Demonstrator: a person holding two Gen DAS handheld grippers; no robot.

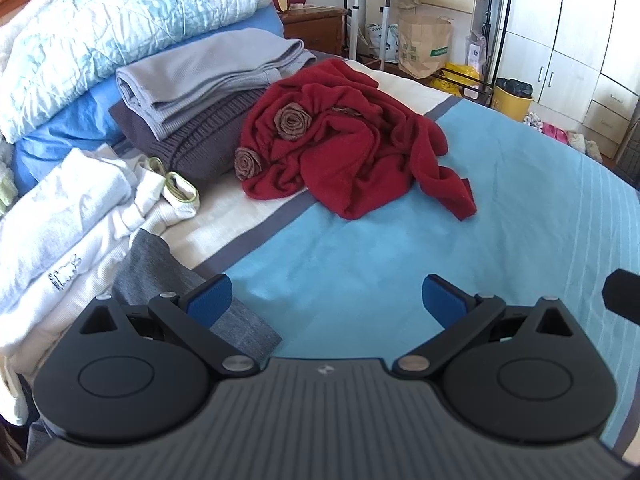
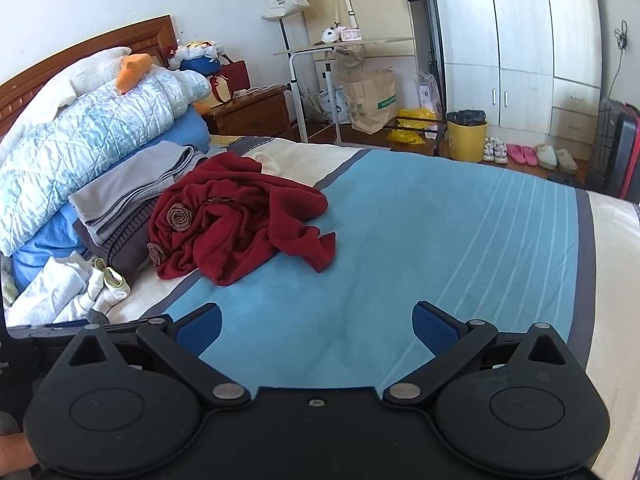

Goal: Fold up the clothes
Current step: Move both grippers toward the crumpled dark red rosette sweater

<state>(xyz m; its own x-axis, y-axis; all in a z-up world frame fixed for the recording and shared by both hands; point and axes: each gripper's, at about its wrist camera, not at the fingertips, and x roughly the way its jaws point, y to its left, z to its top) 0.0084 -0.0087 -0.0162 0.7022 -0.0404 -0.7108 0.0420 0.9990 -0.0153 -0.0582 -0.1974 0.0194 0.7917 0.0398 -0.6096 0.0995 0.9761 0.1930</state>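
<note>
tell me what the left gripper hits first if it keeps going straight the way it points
Probably the bare blue bedspread just ahead of the open left gripper; it seems angled down. If it clears that, the red garment comes next. Depth is unclear.

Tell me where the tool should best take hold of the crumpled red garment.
Probably the loose flap of the red garment lying flat on the blue sheet, nearest the open left tool; approach low from the front, since the rest is bunched.

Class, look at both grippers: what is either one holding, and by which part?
Nothing is held. The left gripper and right gripper both hang open over the bedspread, short of the red garment.
</note>
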